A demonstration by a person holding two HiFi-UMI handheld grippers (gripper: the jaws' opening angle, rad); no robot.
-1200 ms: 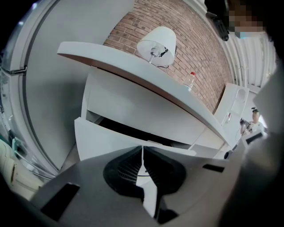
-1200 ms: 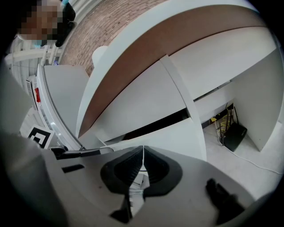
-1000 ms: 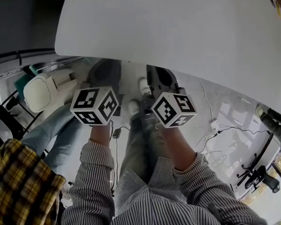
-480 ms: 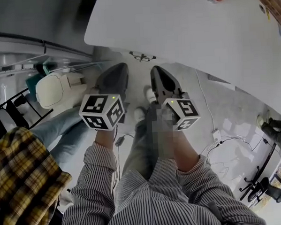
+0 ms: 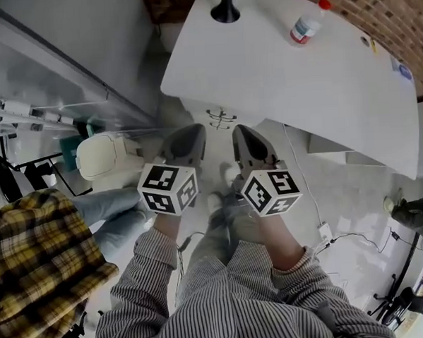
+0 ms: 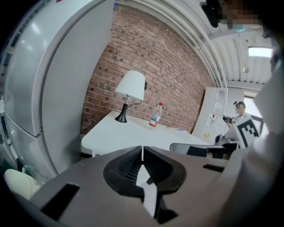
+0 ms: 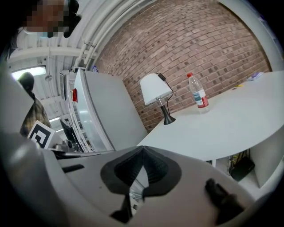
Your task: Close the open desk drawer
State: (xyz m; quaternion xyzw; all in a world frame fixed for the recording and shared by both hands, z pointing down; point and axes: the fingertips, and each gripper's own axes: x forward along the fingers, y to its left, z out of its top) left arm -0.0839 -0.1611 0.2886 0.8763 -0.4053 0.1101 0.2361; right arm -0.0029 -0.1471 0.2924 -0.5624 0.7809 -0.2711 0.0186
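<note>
A white desk (image 5: 312, 75) fills the top of the head view, with a lamp base (image 5: 224, 12) and a plastic bottle (image 5: 306, 27) on it. No open drawer shows in any view. My left gripper (image 5: 187, 133) and right gripper (image 5: 240, 131) hang side by side over the floor, short of the desk's near edge, and point toward it. Both are shut with nothing between the jaws. In the left gripper view the left gripper (image 6: 142, 150) faces the desk (image 6: 133, 133), the lamp (image 6: 130, 91) and the bottle (image 6: 155, 115). The right gripper (image 7: 142, 150) faces the desk (image 7: 230, 124) from the other side.
A cream bin (image 5: 102, 155) stands on the floor at left beside a grey cabinet wall (image 5: 71, 45). A person in a yellow plaid shirt (image 5: 33, 266) and jeans is close at left. Cables and a power strip (image 5: 325, 231) lie on the floor at right. A brick wall (image 7: 195, 44) backs the desk.
The head view has drawn back from the desk, so its far end with the lamp base and bottle now shows. Both grippers stay shut and side by side.
</note>
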